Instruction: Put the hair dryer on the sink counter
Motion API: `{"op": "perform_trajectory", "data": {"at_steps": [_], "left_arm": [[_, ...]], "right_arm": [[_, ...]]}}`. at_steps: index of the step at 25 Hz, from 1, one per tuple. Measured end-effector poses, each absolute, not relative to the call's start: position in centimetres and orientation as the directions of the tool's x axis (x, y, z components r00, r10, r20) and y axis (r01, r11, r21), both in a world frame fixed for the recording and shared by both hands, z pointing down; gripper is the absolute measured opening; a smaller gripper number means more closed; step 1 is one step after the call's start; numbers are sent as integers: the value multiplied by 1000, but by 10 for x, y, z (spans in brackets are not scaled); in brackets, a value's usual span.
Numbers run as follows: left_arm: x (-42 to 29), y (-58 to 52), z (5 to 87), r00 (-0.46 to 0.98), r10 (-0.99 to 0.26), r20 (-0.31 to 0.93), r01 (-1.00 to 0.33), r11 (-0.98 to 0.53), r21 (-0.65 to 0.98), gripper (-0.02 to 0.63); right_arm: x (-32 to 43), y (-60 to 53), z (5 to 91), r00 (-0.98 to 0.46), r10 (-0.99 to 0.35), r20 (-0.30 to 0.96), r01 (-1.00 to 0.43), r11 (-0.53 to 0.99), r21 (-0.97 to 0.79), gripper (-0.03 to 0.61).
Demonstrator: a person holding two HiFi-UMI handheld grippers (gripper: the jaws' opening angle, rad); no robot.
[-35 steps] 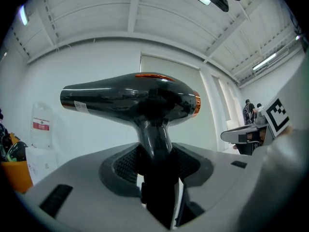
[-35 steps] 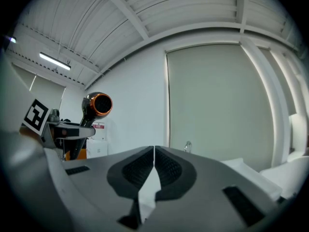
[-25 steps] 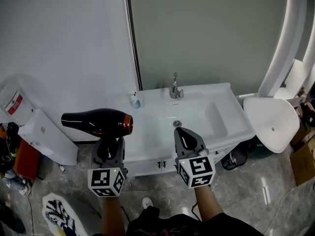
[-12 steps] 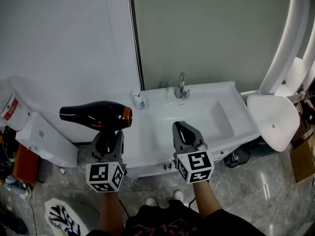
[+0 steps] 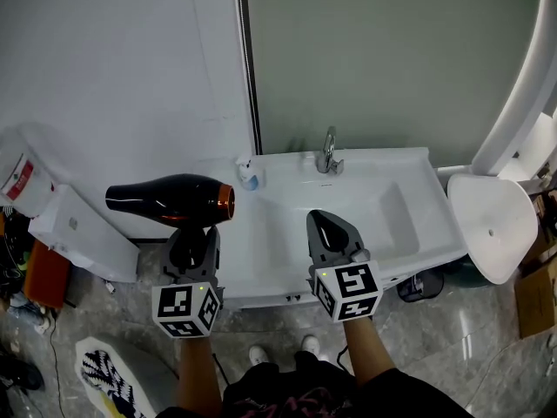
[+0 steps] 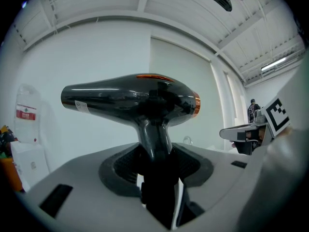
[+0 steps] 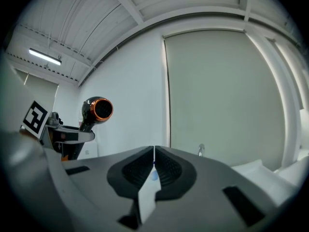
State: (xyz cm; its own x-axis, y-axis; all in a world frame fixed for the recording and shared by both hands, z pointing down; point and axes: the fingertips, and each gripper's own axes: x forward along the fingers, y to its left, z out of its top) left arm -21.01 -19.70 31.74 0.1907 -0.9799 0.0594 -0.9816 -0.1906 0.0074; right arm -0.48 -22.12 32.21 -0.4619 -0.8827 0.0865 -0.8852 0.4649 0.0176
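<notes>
The left gripper [image 5: 193, 240] is clamped on the handle of the black hair dryer [image 5: 170, 200], holding it upright in the air. The barrel lies level and its orange-ringed end faces the right gripper [image 5: 322, 223], whose jaws are pressed together on nothing. The dryer hangs just off the left end of the white table [image 5: 261, 273]. Farther back, a chrome faucet [image 5: 328, 151] stands behind the basin.
</notes>
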Motion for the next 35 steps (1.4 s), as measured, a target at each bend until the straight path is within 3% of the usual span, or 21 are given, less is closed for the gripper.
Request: {"op": "perform_trajectory", "data": {"at_steps": [35], "left_arm": [[-229,-288,507,122,-879,461,-990,-74,121,192]], "right_arm": [[-23,-306,468,-514,-787,341,-854,507,-116,21]]}}
